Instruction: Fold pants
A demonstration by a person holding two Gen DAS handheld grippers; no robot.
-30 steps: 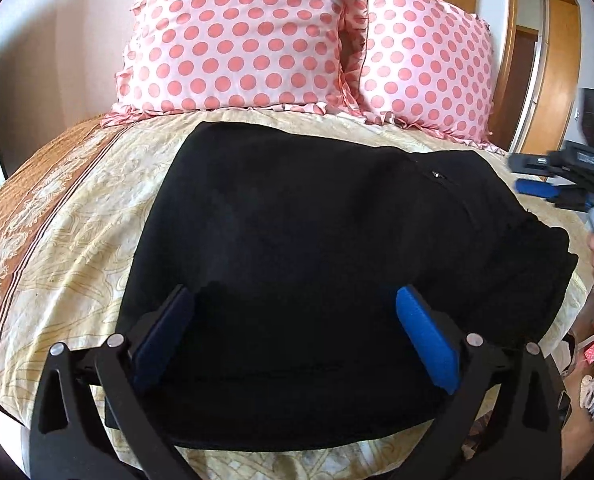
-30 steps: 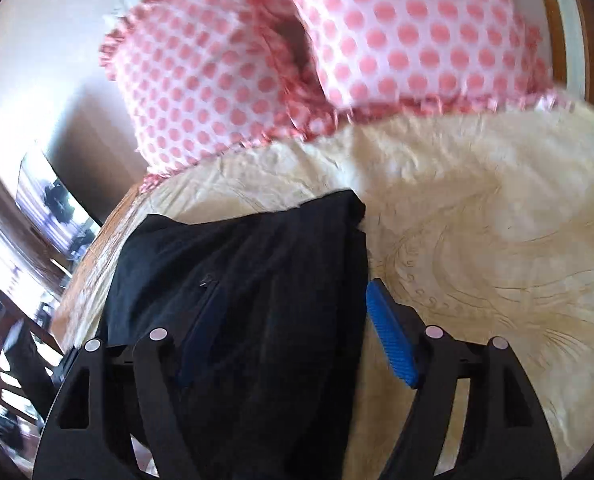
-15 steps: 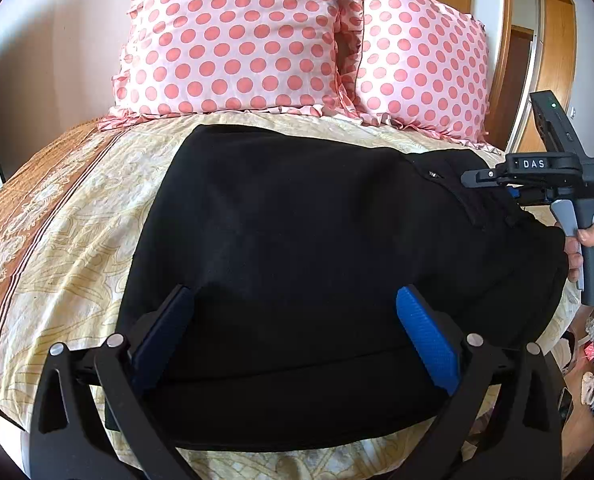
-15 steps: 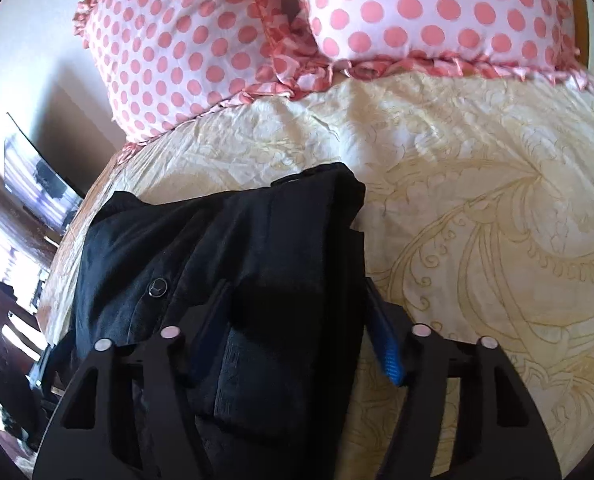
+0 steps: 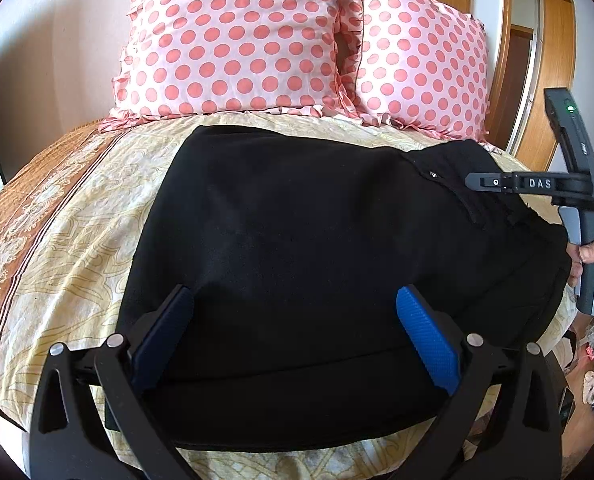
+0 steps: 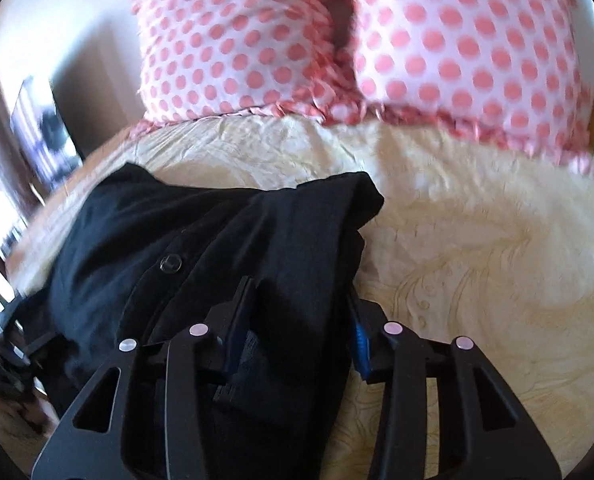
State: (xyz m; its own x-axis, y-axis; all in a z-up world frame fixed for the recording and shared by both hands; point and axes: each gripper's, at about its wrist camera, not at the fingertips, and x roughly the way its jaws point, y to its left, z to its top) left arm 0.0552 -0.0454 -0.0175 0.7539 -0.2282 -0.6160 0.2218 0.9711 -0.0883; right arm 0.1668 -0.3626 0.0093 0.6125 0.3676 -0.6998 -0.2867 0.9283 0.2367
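Black pants [image 5: 297,240] lie folded flat across a cream patterned bedspread [image 5: 65,248]. My left gripper [image 5: 293,320] is open above the near edge of the pants, with nothing between its blue pads. My right gripper [image 6: 297,316] has closed in on the waistband end of the pants [image 6: 289,240], with a fold of black cloth between its pads. The waist button [image 6: 171,262] shows to its left. In the left wrist view the right gripper [image 5: 497,184] reaches over the pants' right end.
Two pink polka-dot pillows [image 5: 233,40] [image 5: 421,68] stand at the head of the bed. A wooden door frame [image 5: 553,80] is at the far right. The bedspread's brown border [image 5: 37,200] runs along the left edge. Bare bedspread [image 6: 477,260] lies right of the pants.
My right gripper moved onto the waistband end and narrowed from wide open onto the cloth. The left gripper has stayed still and open.
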